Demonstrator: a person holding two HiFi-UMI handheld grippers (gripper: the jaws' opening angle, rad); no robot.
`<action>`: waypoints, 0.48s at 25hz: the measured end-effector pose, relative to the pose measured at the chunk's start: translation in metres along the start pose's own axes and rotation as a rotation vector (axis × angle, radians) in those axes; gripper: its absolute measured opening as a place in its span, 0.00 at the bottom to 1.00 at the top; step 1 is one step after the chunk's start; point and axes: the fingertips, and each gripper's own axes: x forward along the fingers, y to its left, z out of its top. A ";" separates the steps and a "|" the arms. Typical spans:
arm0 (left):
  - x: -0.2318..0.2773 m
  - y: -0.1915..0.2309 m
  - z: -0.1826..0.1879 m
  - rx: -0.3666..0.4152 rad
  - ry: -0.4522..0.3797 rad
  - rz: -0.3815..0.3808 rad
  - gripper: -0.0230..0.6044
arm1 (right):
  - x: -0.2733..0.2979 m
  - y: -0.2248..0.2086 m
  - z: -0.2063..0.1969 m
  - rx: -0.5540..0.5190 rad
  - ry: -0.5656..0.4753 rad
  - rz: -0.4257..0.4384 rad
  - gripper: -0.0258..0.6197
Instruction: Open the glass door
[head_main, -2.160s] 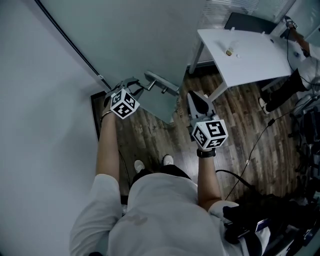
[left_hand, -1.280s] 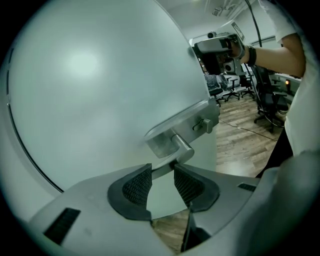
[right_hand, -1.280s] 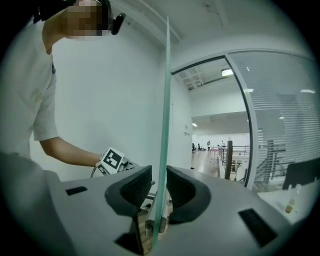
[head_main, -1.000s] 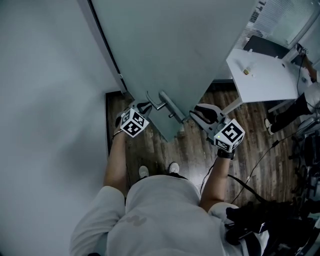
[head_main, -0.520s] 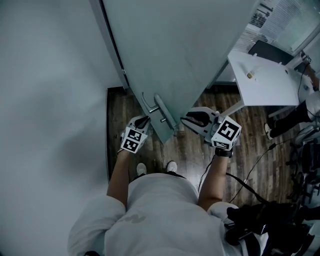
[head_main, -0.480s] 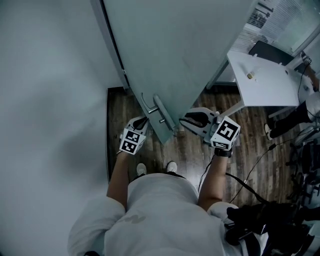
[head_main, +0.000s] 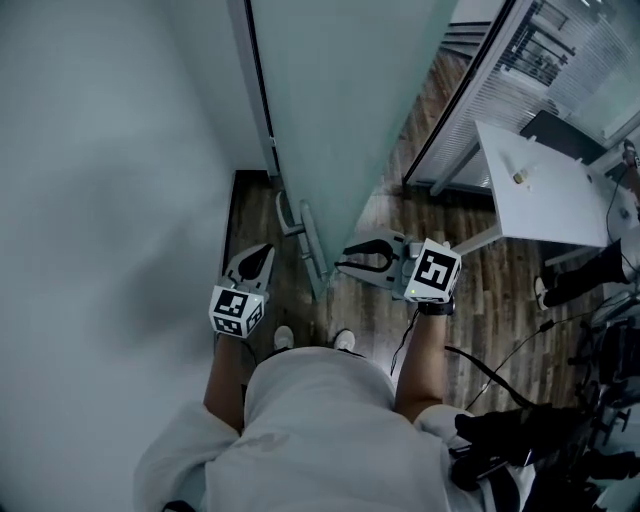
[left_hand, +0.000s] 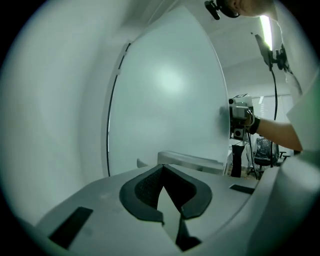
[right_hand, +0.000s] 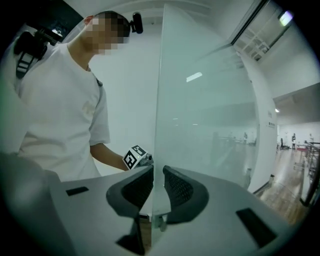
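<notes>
Seen from above, the person in a white T-shirt (head_main: 320, 440) stands facing the free edge of the glass door (head_main: 340, 90), both forearms bent forward at the elbow and spread to either side of it. The left forearm (head_main: 222, 370) reaches along the handle face of the door, between door and wall (head_main: 100, 150). The left gripper (head_main: 262, 252) points forward there, its jaws pressed together tip to tip with nothing between them. It sits just beside the horizontal handle bar (head_main: 310, 250), apart from it; its own view shows the bar (left_hand: 192, 161) ahead of the closed tips.

The right forearm (head_main: 415, 350) comes in from the door's other side, wrist turned inward. The right gripper (head_main: 345, 267) is clamped on the door's upright edge (right_hand: 156, 150), one pad on each face.

The frosted door stands swung partly out from the wall. Past it lie wood floor (head_main: 480, 300) and a white table (head_main: 545, 190).
</notes>
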 end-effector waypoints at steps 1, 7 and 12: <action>-0.005 -0.002 0.009 0.006 -0.015 0.014 0.04 | 0.003 0.002 0.003 -0.022 -0.002 0.025 0.15; -0.026 0.001 0.047 0.036 -0.074 0.124 0.04 | 0.024 0.011 0.021 -0.088 -0.001 0.182 0.14; -0.081 0.047 0.026 0.003 -0.103 0.246 0.04 | 0.101 0.026 0.026 -0.130 0.001 0.292 0.14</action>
